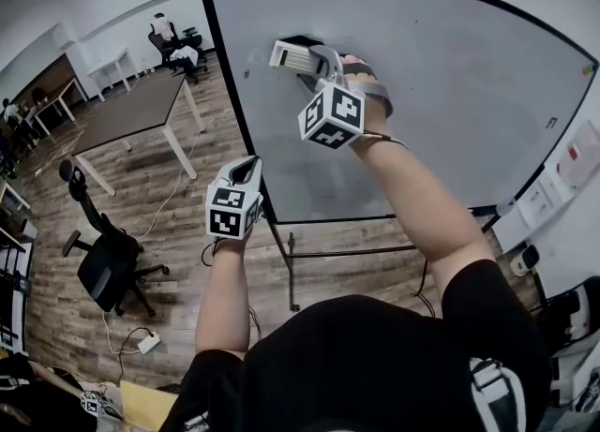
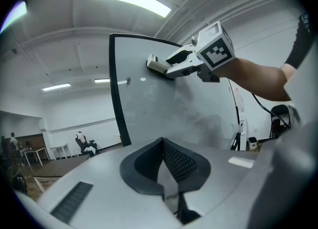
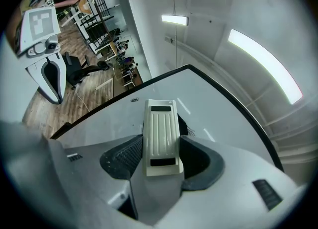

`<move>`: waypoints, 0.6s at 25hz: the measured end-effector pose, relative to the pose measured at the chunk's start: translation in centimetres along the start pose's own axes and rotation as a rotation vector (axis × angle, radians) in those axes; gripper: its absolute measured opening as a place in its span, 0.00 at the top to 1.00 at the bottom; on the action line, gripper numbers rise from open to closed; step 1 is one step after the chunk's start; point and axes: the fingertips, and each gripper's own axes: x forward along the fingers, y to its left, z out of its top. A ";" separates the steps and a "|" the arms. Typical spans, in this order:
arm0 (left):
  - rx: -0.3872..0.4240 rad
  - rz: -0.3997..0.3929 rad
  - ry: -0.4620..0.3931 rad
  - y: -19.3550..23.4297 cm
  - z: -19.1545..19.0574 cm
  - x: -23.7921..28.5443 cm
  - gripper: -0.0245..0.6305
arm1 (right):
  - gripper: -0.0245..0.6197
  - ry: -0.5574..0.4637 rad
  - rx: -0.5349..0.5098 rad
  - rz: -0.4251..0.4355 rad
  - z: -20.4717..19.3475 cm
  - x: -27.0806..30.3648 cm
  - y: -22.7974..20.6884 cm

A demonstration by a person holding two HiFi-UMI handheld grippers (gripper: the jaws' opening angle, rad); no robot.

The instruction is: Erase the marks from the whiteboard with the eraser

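The whiteboard (image 1: 441, 93) is a big black-framed panel on a stand. My right gripper (image 1: 305, 57) is shut on the cream ribbed eraser (image 1: 291, 55) and presses it flat against the board's upper left area. The eraser (image 3: 161, 133) lies lengthwise between the jaws in the right gripper view, with thin dark strokes (image 3: 190, 132) at its right edge. Faint grey smudges (image 2: 201, 121) show on the board in the left gripper view, where the eraser (image 2: 157, 66) is also seen. My left gripper (image 1: 247, 170) hangs by the board's lower left frame, shut and holding nothing.
A brown table (image 1: 131, 111) and a black office chair (image 1: 108, 261) stand on the wood floor to the left. Cables and a power strip (image 1: 148, 343) lie on the floor. The board's stand bars (image 1: 347, 252) run below it. White equipment (image 1: 539, 205) sits at the right.
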 end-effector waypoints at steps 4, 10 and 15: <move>0.001 -0.006 -0.004 -0.2 0.1 0.0 0.95 | 0.61 0.014 -0.005 -0.005 0.0 -0.2 -0.2; 0.007 -0.018 -0.003 -1.2 0.3 0.5 0.95 | 0.61 0.044 0.014 -0.024 -1.6 -0.9 -1.4; 0.020 -0.028 -0.003 -1.7 0.6 0.8 0.95 | 0.61 0.066 0.033 -0.035 -2.8 -1.6 -2.6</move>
